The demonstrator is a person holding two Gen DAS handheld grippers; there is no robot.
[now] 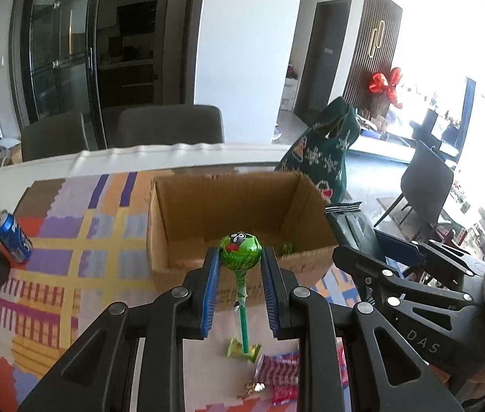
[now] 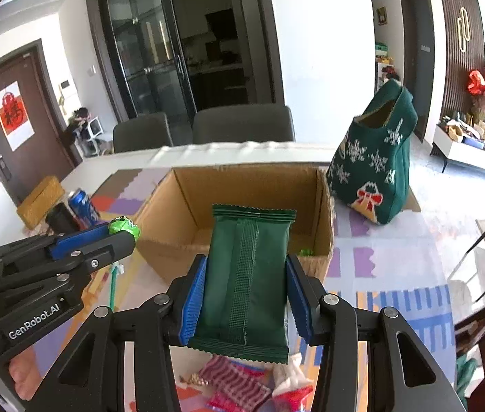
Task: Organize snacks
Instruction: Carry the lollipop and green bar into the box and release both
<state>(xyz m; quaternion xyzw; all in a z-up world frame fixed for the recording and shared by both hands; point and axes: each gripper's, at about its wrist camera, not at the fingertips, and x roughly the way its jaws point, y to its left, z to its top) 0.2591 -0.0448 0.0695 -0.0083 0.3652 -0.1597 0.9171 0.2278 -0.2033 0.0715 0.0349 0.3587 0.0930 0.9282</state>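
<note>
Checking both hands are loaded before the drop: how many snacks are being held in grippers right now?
2. A green lollipop is clamped in the left gripper, and a dark green packet in the right gripper, both near the cardboard box. More wrapped snacks lie loose on the table below.

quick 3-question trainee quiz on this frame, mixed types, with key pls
1. True or false: the left gripper is shut on the green lollipop.
2. What does the right gripper hold? A) blue soda can B) dark green snack packet C) red bow
3. Fill in: the cardboard box stands on the ____ mat, in front of the green Christmas bag.

Key: 1 true; 2 B, the dark green snack packet; 3 patterned (multicoloured).
</note>
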